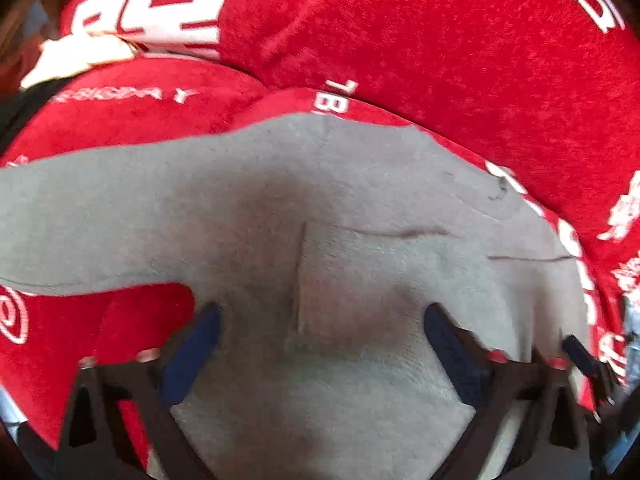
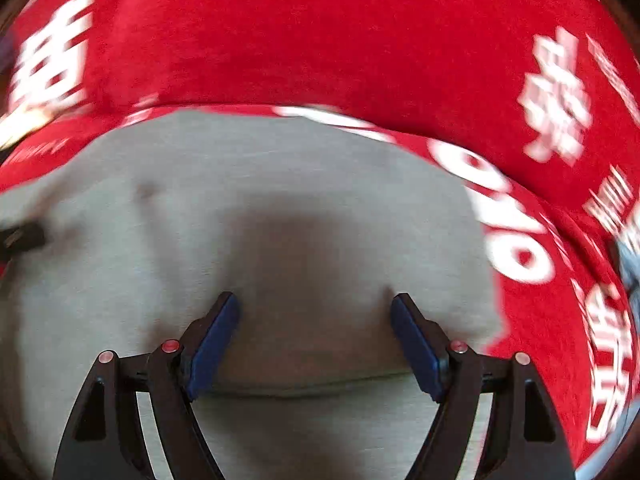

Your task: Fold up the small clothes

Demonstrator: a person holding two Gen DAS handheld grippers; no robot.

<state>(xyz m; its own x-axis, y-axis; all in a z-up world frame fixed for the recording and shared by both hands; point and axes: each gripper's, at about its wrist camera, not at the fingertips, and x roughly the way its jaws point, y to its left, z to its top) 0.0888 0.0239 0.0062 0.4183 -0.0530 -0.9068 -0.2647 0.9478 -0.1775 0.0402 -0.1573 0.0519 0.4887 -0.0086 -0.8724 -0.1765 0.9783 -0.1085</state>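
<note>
A small grey garment [image 1: 280, 184] lies spread on a red cloth [image 1: 440, 40] printed with white lettering. A square pocket seam [image 1: 380, 272] shows on it in the left wrist view. My left gripper [image 1: 320, 316] hovers close over the garment, jaws open, its blue pads clear of the fabric between them. In the right wrist view the same grey garment [image 2: 240, 184] fills the lower middle, with a hem line [image 2: 304, 390] crossing between the fingers. My right gripper [image 2: 315, 302] is open over it, nothing pinched. Its finger [image 1: 580, 354] shows at the left view's right edge.
The red cloth [image 2: 320, 40] with white lettering covers the whole surface around the garment. A cream-coloured item [image 1: 80, 56] and a dark object [image 1: 20, 108] lie at the far left. Something pale blue [image 1: 632, 320] shows at the right edge.
</note>
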